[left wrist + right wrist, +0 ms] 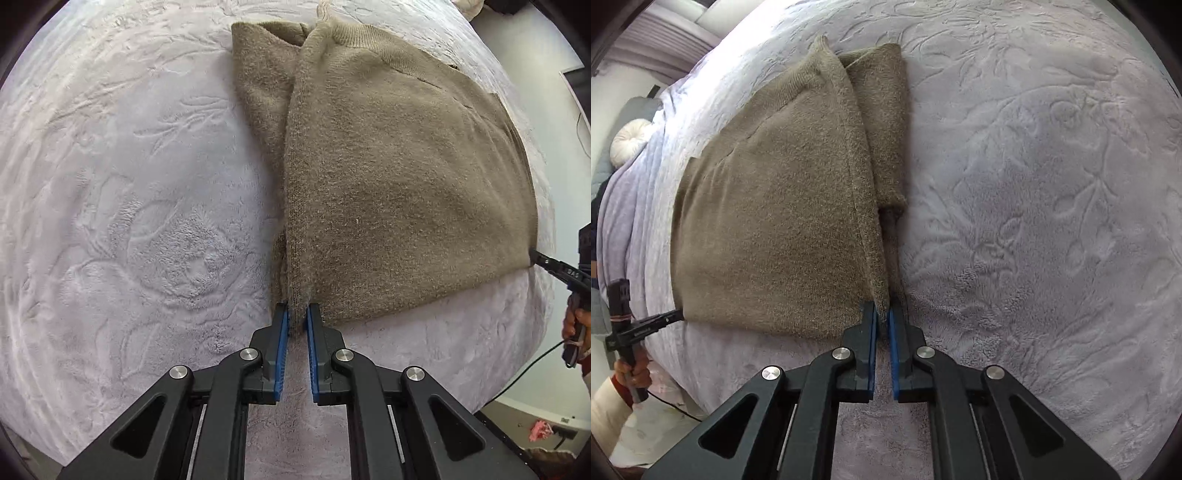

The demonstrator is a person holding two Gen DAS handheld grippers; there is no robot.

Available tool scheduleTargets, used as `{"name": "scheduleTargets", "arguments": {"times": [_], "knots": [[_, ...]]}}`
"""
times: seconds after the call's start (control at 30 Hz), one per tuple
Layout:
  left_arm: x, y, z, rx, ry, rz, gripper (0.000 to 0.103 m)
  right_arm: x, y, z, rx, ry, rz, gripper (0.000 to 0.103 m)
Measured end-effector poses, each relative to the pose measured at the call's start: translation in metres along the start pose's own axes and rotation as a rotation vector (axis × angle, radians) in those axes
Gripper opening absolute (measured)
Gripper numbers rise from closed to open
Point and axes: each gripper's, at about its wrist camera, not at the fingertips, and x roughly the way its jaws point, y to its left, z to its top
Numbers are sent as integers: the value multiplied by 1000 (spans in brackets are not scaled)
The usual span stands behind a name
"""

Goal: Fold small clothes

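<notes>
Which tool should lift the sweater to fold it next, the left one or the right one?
Probably neither alone. The left tool and right tool are each shut on a near corner of the sweater, so lifting both together looks best.

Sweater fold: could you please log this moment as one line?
left gripper: shut on sweater corner | right gripper: shut on opposite corner | sweater: flat on blanket

A folded brown knitted sweater [399, 192] lies on the lilac embossed plush blanket [129, 221] covering the bed. The left tool [297, 314] and the right tool [881, 312] each pinch one near corner of it, a sleeve tucked beneath its edge.
</notes>
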Motion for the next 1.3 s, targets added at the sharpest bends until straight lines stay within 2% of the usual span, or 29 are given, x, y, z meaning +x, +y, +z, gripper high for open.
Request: {"name": "scheduleTargets", "arguments": {"times": [0.07,0.13,0.2,0.37,0.4,0.43,0.47,0.6,0.83,0.9,0.97,1.03,1.07,1.1,1.2,1.3], "knots": [[-1,-5,-5,-11,3,52,26,-5,3,-2,-6,2,-11,7],[-4,-8,-11,-25,3,107,53,-7,10,-1,-8,0,-27,7],[-9,-13,-19,-35,-9,139,57,-14,11,0,1,-5,-43,8],[-17,-33,-39,-34,5,184,58,-24,23,-1,13,-19,-60,8],[-19,-37,-43,-30,6,185,72,-27,26,-3,13,-24,-65,8],[-24,-39,-46,-28,2,185,91,-30,29,-4,11,-28,-72,9],[-30,-42,-50,-25,-13,182,95,-32,32,-7,9,-29,-73,9],[-44,-54,-64,-24,-32,181,97,-39,46,-16,-1,-25,-64,9],[-43,-58,-80,-22,-6,207,97,-35,73,-43,-4,12,-35,9],[-44,-54,-76,-36,-5,200,97,-31,82,-50,-7,33,-27,12],[-41,-45,-76,-48,-8,200,97,-26,92,-55,-18,51,-23,22],[-42,-41,-80,-61,-14,204,97,-21,104,-59,-34,69,-17,50],[-42,-38,-80,-70,-15,204,97,-18,111,-61,-43,78,-10,57],[-41,-34,-81,-77,-15,201,97,-17,117,-63,-49,81,-6,62],[-42,-29,-84,-88,-20,181,97,-12,136,-65,-75,98,3,65],[-44,-17,-85,-101,-27,158,97,-4,153,-67,-112,104,6,81]]}}
